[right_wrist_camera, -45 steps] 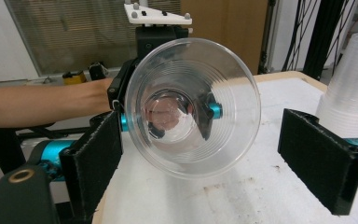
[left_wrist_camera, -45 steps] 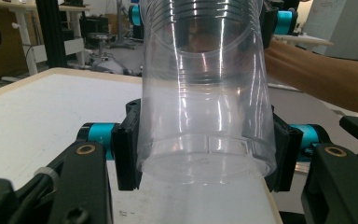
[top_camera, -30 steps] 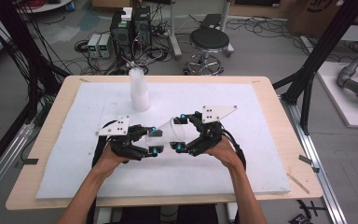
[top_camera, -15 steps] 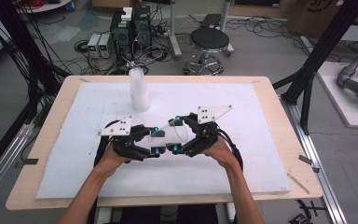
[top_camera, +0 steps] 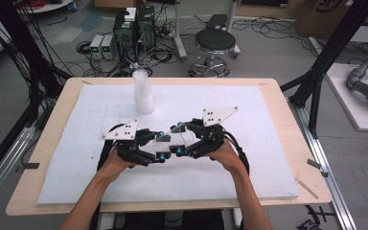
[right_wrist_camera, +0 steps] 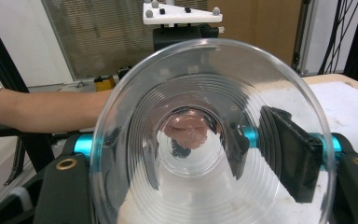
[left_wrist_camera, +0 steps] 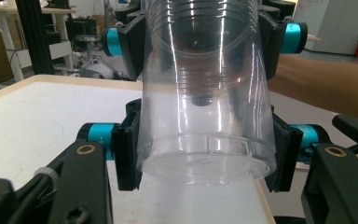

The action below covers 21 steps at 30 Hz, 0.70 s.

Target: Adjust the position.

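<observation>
1. The clear cup lies level between the two grippers, above the white pad, its long axis running hand to hand.
2. The left gripper is clamped on the cup's base end.
3. The right gripper has just been closing; its jaws now pinch the rim end.
4. A cup stack stands behind, well apart; nothing blocks a pull apart.
</observation>
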Tool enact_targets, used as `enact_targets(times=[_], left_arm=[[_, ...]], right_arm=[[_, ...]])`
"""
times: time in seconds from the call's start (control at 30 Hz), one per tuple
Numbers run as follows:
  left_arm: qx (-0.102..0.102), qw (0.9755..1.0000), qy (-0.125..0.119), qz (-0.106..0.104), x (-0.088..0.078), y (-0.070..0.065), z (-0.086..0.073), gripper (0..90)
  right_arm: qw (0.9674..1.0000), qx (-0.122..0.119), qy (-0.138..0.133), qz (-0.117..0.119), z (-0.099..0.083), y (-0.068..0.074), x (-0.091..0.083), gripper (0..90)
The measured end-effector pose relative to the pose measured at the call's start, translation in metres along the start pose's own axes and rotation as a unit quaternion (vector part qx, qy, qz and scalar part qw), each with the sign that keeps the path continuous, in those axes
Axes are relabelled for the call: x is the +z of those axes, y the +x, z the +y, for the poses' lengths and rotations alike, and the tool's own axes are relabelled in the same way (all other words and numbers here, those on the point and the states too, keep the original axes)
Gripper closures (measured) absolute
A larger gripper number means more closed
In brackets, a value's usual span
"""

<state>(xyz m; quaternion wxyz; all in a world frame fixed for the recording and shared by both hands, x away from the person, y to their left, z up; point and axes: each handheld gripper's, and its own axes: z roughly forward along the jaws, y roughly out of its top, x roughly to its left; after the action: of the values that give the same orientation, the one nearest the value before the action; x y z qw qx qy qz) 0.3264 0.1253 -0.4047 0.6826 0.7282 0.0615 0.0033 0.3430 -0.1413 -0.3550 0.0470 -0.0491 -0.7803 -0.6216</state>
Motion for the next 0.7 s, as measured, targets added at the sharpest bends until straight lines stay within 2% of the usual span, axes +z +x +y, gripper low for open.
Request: enact_targets(times=[0.1,0.13,0.2,0.23,0.3,0.43,0.6,0.7], left_arm=[[0.0,1.0,-0.002,0.0,0.0,0.0,0.0,41.7],[-0.002,1.0,-0.007,0.0,0.0,0.0,0.0,38.3],[-0.028,0.9991,-0.014,0.029,0.0,0.001,0.002,5.0],[-0.026,0.9988,-0.01,0.042,-0.002,0.001,0.002,1.7],[-0.019,0.9993,-0.003,0.033,-0.003,0.001,0.002,1.7],[-0.016,0.9991,0.013,0.039,-0.005,-0.002,0.002,1.7],[-0.015,0.9974,0.03,0.064,-0.012,-0.003,0.001,1.8],[-0.02,0.9951,0.048,0.084,-0.022,-0.004,-0.003,1.7]], right_arm=[[1.0,0.0,0.001,-0.001,0.0,0.0,0.0,32.1],[1.0,0.0,0.001,-0.001,0.0,0.0,0.0,32.2],[1.0,-0.003,0.002,-0.007,0.0,0.001,-0.001,32.2],[1.0,-0.002,0.004,-0.005,0.0,0.001,-0.001,32.2],[0.9999,-0.004,0.011,-0.012,0.0,0.001,-0.001,32.1],[0.9997,-0.001,0.014,-0.018,0.0,0.0,-0.002,32.1],[0.9992,-0.001,0.025,-0.033,0.001,0.0,-0.004,32.1],[0.998,0.007,0.039,-0.049,0.002,-0.001,-0.008,32.1]])
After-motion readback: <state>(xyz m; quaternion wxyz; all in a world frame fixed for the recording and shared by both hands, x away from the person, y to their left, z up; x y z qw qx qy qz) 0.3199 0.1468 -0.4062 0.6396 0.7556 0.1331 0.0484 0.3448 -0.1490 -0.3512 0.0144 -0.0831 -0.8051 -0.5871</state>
